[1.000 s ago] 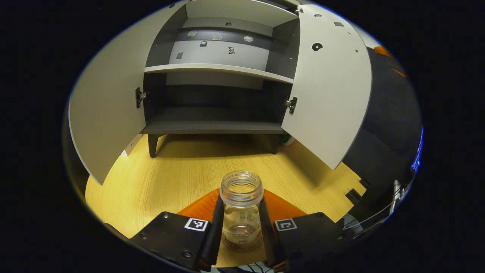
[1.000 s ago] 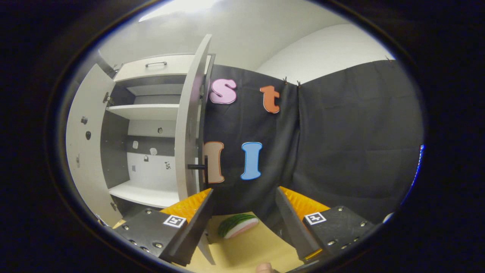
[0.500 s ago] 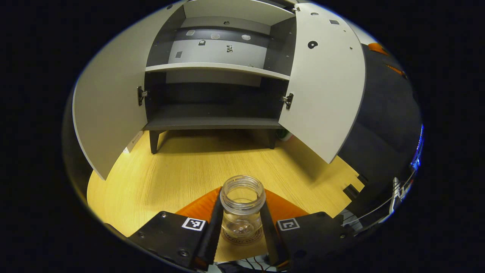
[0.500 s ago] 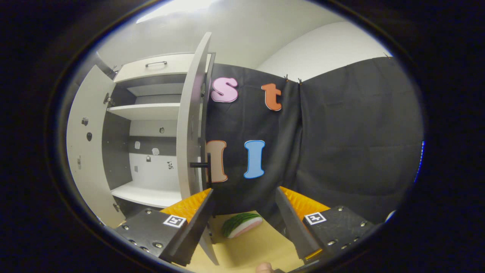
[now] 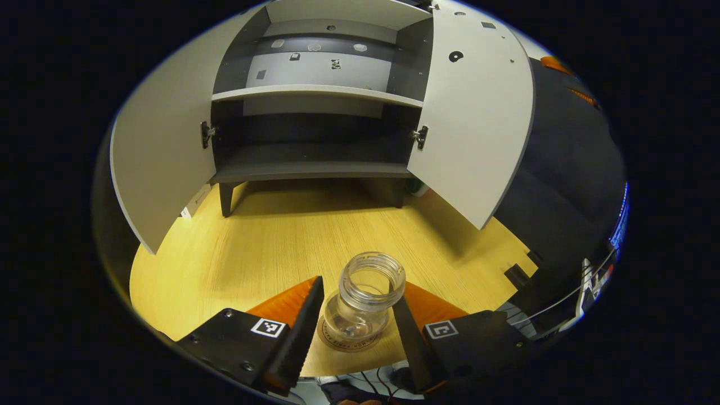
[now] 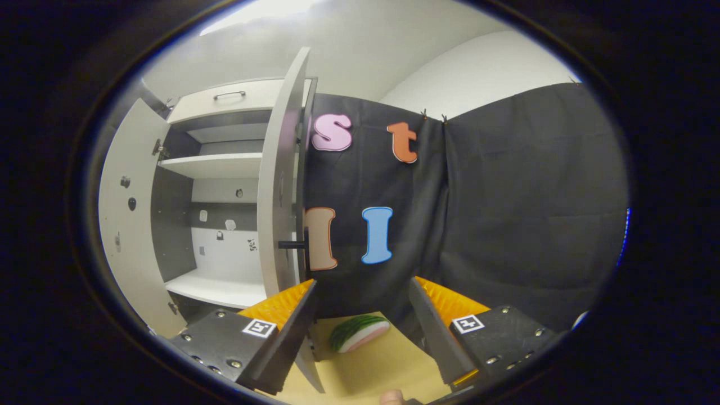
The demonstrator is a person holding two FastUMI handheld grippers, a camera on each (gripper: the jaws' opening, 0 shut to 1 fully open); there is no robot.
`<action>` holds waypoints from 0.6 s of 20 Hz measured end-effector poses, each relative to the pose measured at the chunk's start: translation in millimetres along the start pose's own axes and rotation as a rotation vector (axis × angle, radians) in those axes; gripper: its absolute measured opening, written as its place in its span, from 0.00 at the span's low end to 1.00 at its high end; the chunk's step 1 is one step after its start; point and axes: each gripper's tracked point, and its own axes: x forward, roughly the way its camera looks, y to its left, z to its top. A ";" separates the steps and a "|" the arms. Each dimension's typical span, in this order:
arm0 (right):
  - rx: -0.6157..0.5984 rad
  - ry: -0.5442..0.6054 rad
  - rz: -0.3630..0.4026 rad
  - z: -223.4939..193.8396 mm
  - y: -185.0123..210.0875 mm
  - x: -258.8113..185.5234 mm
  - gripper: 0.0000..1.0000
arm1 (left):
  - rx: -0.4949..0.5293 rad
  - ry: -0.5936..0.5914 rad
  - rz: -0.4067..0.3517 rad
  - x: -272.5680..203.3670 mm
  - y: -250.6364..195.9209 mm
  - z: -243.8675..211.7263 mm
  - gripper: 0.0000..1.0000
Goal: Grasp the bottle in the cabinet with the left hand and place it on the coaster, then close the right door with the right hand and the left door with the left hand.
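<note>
Bottle on coaster, left gripper spread, doors ajar

Dim, sharp views; strong fisheye edge distortion.

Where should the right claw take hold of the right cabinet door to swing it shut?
Probably the dark handle sticking out of the right door's outer face. The door stands edge-on, wide open, so the open right claw could come from the handle side and push that face toward the cabinet.
</note>
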 end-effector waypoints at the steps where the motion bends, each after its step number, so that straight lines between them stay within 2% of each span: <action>1: 0.000 0.003 0.000 -2.1 0.5 0.4 0.93 | 0.001 -0.011 0.004 -3.4 1.0 5.1 0.75; 2: 0.000 0.010 0.001 -4.6 1.3 -0.2 0.98 | 0.003 -0.016 0.003 -6.1 0.4 7.6 0.75; 6: 0.002 0.026 0.011 -12.4 5.0 0.1 0.93 | 0.005 -0.066 -0.027 -23.6 -9.4 33.7 0.75; 7: 0.002 0.027 0.012 -13.6 5.3 0.9 0.98 | 0.005 -0.083 -0.032 -28.3 -11.9 42.1 0.75; 8: 0.003 0.028 0.013 -13.9 6.0 1.6 0.98 | 0.000 -0.099 -0.028 -33.0 -12.2 51.3 0.75; 9: 0.005 0.030 0.015 -15.4 6.9 2.8 0.93 | -0.007 -0.113 -0.020 -38.1 -12.4 61.4 0.75; 10: 0.006 0.033 0.017 -16.5 7.3 3.7 0.98 | -0.014 -0.131 -0.013 -42.7 -12.6 71.4 0.75; 11: 0.007 0.035 0.019 -17.5 8.8 4.7 0.94 | -0.021 -0.151 -0.005 -48.4 -12.0 84.4 0.75; 12: 0.007 0.038 0.023 -18.4 9.8 5.8 0.98 | -0.027 -0.175 0.006 -52.8 -10.6 97.3 0.75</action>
